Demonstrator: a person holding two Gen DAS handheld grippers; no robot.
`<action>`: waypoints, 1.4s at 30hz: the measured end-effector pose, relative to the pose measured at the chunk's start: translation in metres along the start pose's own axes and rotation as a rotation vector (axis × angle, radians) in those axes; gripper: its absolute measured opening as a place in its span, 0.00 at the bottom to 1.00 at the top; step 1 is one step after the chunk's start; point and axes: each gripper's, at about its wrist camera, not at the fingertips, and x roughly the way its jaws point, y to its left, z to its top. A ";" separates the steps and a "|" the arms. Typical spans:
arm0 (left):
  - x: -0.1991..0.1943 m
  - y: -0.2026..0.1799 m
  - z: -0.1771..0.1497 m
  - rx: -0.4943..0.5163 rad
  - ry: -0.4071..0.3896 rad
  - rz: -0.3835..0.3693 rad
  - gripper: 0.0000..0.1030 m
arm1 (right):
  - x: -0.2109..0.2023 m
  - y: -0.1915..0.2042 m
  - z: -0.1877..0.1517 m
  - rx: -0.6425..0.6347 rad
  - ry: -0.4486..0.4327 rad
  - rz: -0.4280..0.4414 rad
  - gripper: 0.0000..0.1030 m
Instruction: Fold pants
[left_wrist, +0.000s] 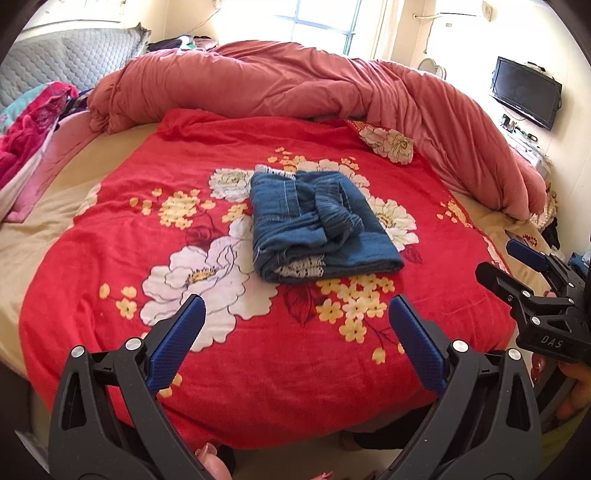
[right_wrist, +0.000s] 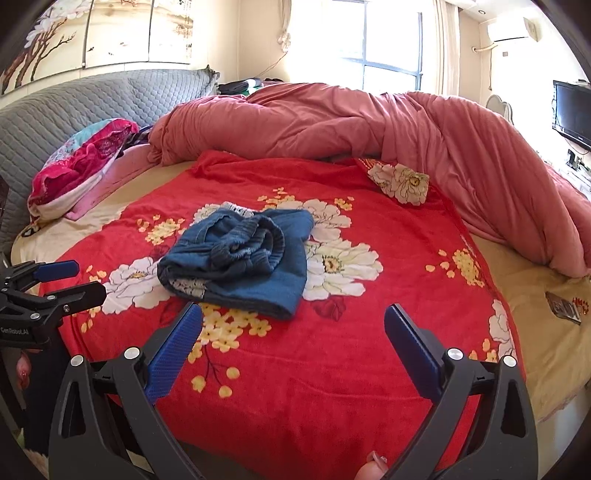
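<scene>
Folded blue pants (left_wrist: 317, 229) are lying mid-frame on the red floral blanket (left_wrist: 147, 229); left gripper (left_wrist: 297, 306) and right gripper (right_wrist: 293, 314) are hovering wide open (both empty) at lower frame.

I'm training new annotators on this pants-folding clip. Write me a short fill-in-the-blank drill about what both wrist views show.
1. The folded pants are ____ in colour.
2. They lie on a red blanket printed with ____.
3. Both the left hand-held gripper and the right hand-held gripper are ____, holding nothing.
4. The pink quilt lies bunched ____ the pants.

Missing words: blue; flowers; open; behind
</scene>
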 end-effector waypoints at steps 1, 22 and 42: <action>0.000 0.000 -0.002 -0.002 0.003 0.003 0.91 | 0.001 0.000 -0.002 0.000 0.005 0.002 0.95; 0.024 -0.002 -0.035 -0.007 0.073 0.005 0.91 | 0.027 0.004 -0.038 0.026 0.101 0.016 0.95; 0.026 0.000 -0.034 -0.011 0.073 0.018 0.91 | 0.032 0.003 -0.040 0.042 0.112 0.020 0.95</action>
